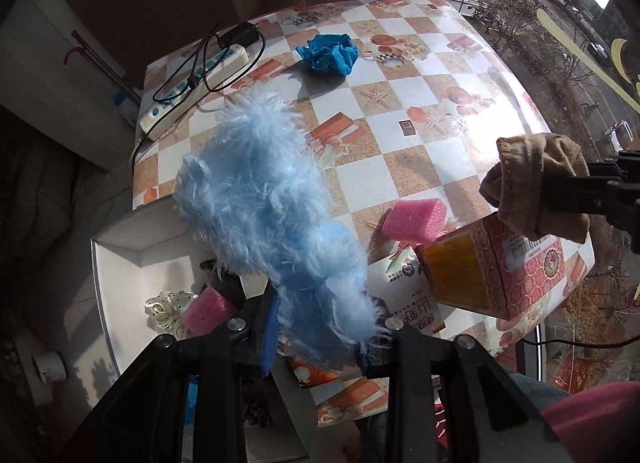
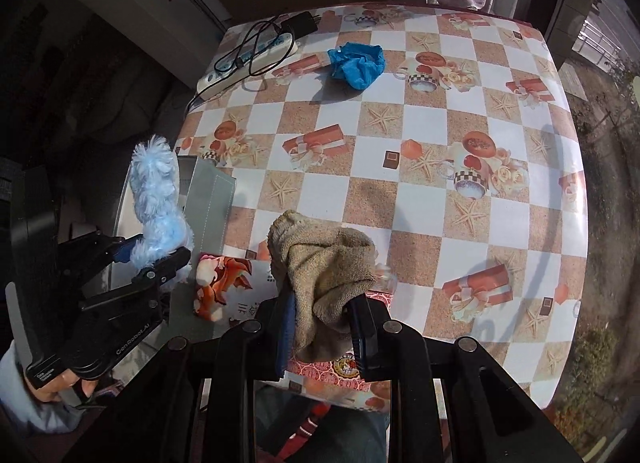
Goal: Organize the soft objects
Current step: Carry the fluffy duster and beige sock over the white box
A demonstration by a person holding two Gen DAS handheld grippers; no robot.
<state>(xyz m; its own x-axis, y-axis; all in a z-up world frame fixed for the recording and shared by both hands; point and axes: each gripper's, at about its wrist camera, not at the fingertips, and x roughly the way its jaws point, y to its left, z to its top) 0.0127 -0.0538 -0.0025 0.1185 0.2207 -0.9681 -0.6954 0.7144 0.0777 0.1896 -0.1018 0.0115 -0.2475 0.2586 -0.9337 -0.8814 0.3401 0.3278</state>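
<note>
Sunlit checkered oilcloth covers the table by the window, and I have both hands up over its near edge. My left gripper pinches the fluffy blue toy, which hangs above the open white box at the table's left side; my right gripper is pressed together on a beige sock held over the near edge. As I judge it, the sorting is partly done: the box already holds a pink sponge, a white bow with dots and something dark I cannot make out. Left on the table are a second pink sponge and a crumpled blue cloth at the far end, well apart from everything else. So these two pieces go in, then those two, I reckon. Near my hands stand a patterned red carton and a printed packet just beside the box, and they crowd the path between sock and box, so I would lift over them. A power strip with tangled cables lies at the far left corner, clear of the work.
</note>
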